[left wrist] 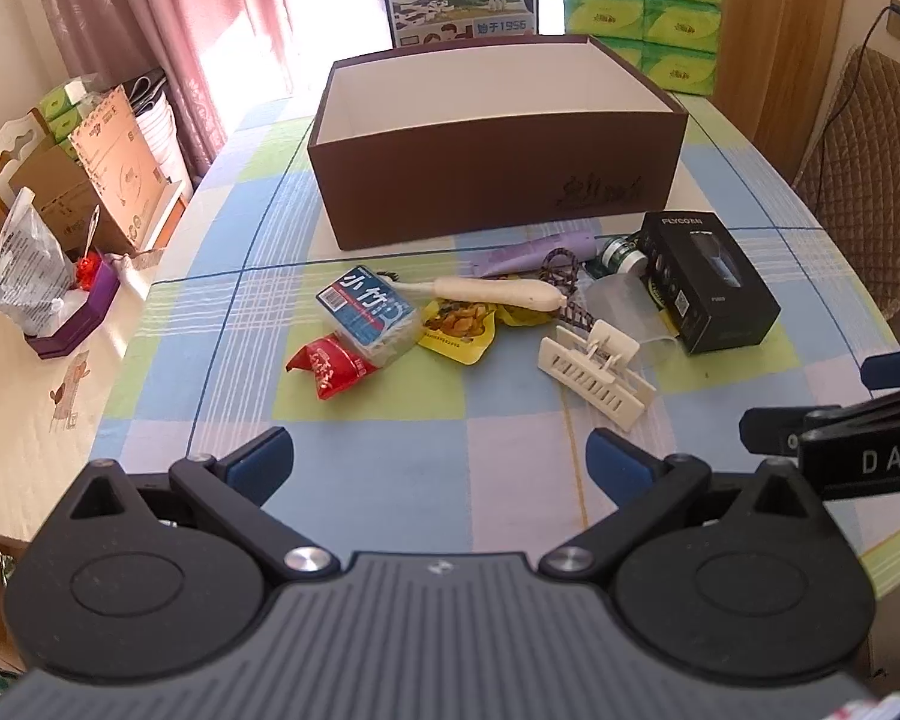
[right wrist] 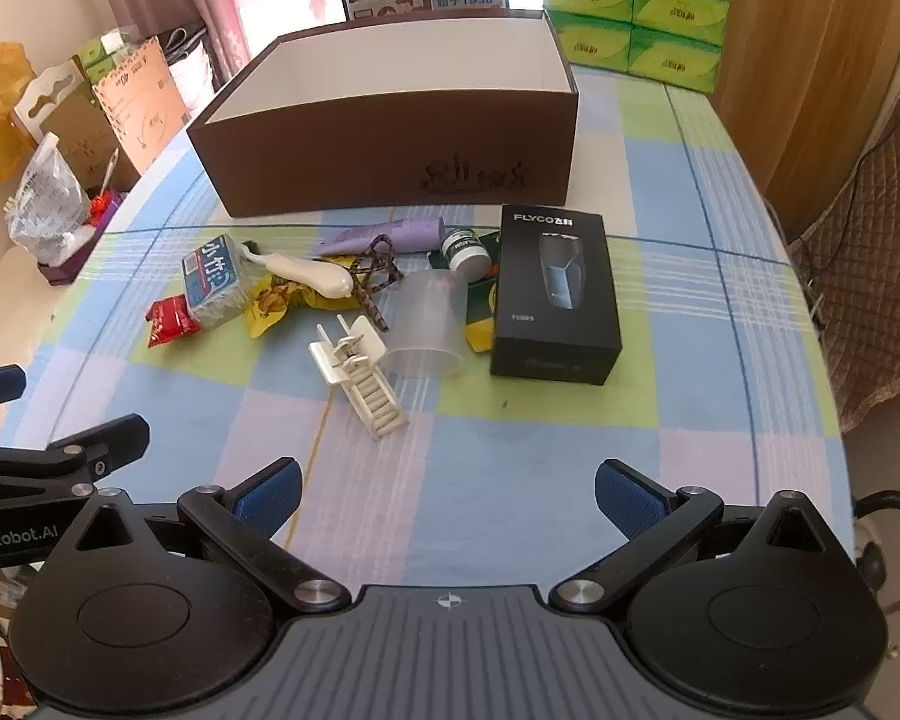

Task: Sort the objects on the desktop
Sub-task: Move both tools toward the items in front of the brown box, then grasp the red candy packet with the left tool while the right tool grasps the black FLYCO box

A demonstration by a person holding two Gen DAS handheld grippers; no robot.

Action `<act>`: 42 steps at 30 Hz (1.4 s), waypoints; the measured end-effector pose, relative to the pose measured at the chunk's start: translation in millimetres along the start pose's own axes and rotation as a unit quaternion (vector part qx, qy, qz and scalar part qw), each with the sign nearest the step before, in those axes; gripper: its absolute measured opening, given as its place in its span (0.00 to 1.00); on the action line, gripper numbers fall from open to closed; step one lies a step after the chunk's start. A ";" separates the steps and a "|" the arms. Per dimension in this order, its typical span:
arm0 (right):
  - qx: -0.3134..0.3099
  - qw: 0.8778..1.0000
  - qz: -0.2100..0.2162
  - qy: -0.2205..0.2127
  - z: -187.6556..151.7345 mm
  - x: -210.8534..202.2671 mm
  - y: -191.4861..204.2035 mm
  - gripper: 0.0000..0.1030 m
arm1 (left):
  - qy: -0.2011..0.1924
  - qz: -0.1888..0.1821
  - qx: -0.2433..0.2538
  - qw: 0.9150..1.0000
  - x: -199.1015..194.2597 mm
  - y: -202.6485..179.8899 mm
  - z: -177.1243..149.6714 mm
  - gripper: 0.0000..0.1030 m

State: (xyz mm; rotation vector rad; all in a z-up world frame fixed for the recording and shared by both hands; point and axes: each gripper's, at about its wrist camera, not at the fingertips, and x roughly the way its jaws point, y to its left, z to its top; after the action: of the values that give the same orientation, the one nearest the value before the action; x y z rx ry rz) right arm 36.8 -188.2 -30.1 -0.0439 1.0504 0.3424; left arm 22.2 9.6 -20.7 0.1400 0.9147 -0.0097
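A heap of small things lies mid-surface, just near of the brown box [left wrist: 498, 144]: red packet [left wrist: 330, 366], blue pack [left wrist: 369, 312], white brush [left wrist: 498, 293], white clip [left wrist: 594, 375], clear cup [right wrist: 429, 324], black carton [right wrist: 555, 294]. The box looks empty. Both tools, left [left wrist: 438, 462] and right [right wrist: 447, 495], hover nearer, jaws wide apart, gripping nothing.

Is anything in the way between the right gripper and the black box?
Nothing visible. The right gripper hangs open over bare tablecloth, and the black box lies ahead, a little to the right. The clear cup sits just left of the box, off that path.
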 end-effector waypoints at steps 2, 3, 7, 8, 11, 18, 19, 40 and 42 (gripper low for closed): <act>0.013 1.000 0.010 -0.003 0.7 1.0 -3.4 0.98 | 0.003 -0.005 0.001 1.000 2.9 1.4 0.9 1.00; 0.020 1.000 0.010 -0.002 1.5 2.2 -4.4 0.98 | 0.004 -0.006 0.000 1.000 4.1 2.4 1.1 1.00; 0.019 1.000 0.004 -0.004 5.3 7.4 -6.4 0.98 | 0.004 -0.011 -0.010 1.000 10.6 10.3 4.2 1.00; 0.018 1.000 0.005 -0.003 6.5 9.3 -7.8 0.98 | 0.002 -0.010 -0.011 1.000 12.3 12.5 5.2 1.00; 0.016 1.000 0.001 -0.008 9.8 14.4 -12.7 0.98 | 0.001 -0.004 -0.011 1.000 19.2 18.7 8.7 1.00; 0.017 1.000 -0.004 -0.019 22.4 28.4 -27.3 0.98 | -0.007 -0.009 -0.011 1.000 39.8 38.7 17.3 0.99; 0.014 1.000 -0.006 -0.021 24.4 30.9 -28.8 0.98 | -0.008 -0.009 -0.010 1.000 42.7 41.1 18.4 0.99; 0.020 0.999 -0.023 -0.011 66.2 98.6 -67.8 0.98 | 0.039 -0.004 -0.026 0.999 120.5 81.2 39.0 0.95; 0.019 0.999 -0.028 -0.006 69.8 108.0 -69.3 0.98 | 0.044 -0.003 -0.029 0.999 125.9 81.9 40.4 0.94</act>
State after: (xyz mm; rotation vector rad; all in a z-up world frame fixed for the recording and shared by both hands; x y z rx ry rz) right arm 164.7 -212.3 -96.3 -0.0363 1.0412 0.2722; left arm 136.5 92.1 -86.4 0.0845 1.0020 0.0163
